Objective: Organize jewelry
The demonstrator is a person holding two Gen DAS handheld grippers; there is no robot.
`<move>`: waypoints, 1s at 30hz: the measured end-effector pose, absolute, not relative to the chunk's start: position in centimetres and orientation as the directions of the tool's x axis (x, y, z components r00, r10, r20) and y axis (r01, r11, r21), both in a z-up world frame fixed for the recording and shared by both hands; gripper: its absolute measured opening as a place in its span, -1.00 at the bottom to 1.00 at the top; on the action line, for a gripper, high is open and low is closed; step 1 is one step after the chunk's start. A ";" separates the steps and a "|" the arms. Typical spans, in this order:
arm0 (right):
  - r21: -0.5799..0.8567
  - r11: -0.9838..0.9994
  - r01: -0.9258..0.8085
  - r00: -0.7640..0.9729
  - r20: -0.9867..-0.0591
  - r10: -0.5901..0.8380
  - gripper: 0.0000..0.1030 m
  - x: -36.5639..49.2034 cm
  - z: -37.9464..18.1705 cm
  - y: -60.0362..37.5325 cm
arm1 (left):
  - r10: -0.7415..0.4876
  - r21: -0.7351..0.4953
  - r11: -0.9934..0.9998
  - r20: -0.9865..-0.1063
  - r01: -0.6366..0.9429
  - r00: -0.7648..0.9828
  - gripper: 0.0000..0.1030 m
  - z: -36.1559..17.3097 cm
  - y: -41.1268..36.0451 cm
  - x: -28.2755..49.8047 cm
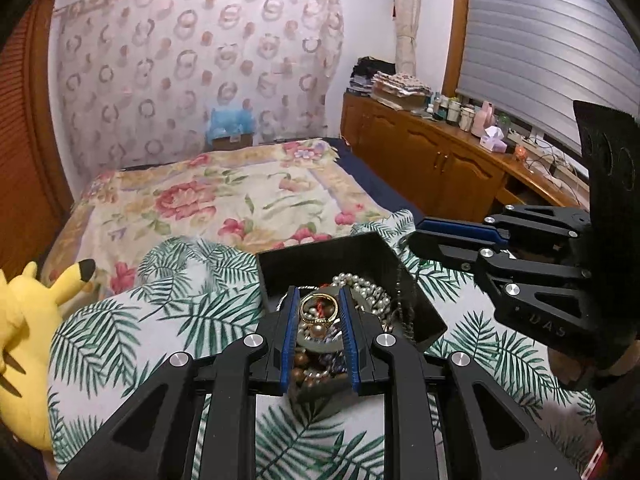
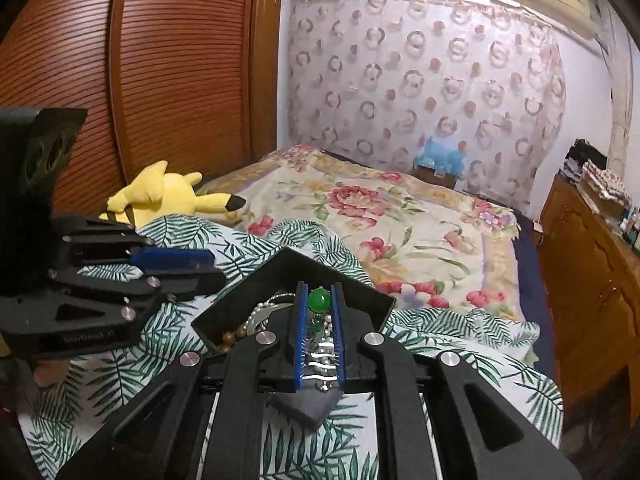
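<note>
The left gripper (image 1: 318, 300) is matte black plastic, built of angular linkage bars with triangular cut-outs; round silver screw heads mark each pivot; the inner faces of its jaws carry blue ribbed pads. The right gripper (image 2: 319, 300) is the same make: black bars, silver pivots, blue pads with fine bristle-like ridges. Seen from the left wrist view, the right gripper's side bears faint raised lettering, hard to read, and behind it rises a flat black plate with round recesses; a strip of bare skin shows beneath the housing, at the person's hand.
</note>
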State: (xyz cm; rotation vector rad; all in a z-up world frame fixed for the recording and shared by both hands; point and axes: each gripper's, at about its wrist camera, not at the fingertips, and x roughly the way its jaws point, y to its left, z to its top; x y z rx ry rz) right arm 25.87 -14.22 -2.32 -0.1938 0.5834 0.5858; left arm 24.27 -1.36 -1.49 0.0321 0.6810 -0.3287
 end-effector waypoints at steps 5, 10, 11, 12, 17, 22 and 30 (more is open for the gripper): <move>0.022 0.839 -0.544 0.691 -0.555 0.463 -0.20 26.3 -2.4 -15.0 | -0.280 -0.085 0.952 -0.629 0.294 0.725 -0.61 -2.0 -1.8 25.0; 0.036 0.860 -0.509 0.712 -0.544 0.444 -0.20 24.3 -2.0 -16.3 | -0.247 -0.070 0.962 -0.624 0.262 0.741 -0.04 -1.8 -1.6 23.6; 0.046 0.869 -0.492 0.721 -0.537 0.437 -0.19 23.4 -1.9 -16.9 | -0.245 -0.068 0.963 -0.622 0.260 0.743 0.01 -1.6 -1.6 23.1; 0.050 0.874 -0.484 0.725 -0.536 0.432 -0.16 23.0 -2.0 -17.0 | -0.237 -0.066 0.965 -0.621 0.252 0.747 0.07 -1.4 -1.5 22.4; 0.065 0.911 -0.407 0.766 -0.519 0.379 0.22 18.6 -2.2 -18.9 | -0.196 -0.048 0.977 -0.599 0.209 0.777 0.70 -0.5 -1.3 19.0; 0.068 0.928 -0.365 0.796 -0.494 0.350 0.56 14.3 -2.3 -19.6 | -0.152 -0.023 0.985 -0.588 0.172 0.794 0.85 -0.2 -1.0 15.1; 0.074 0.947 -0.312 0.836 -0.453 0.311 0.95 8.9 -2.1 -20.0 | -0.098 -0.008 0.993 -0.577 0.114 0.811 0.85 0.2 -0.5 10.0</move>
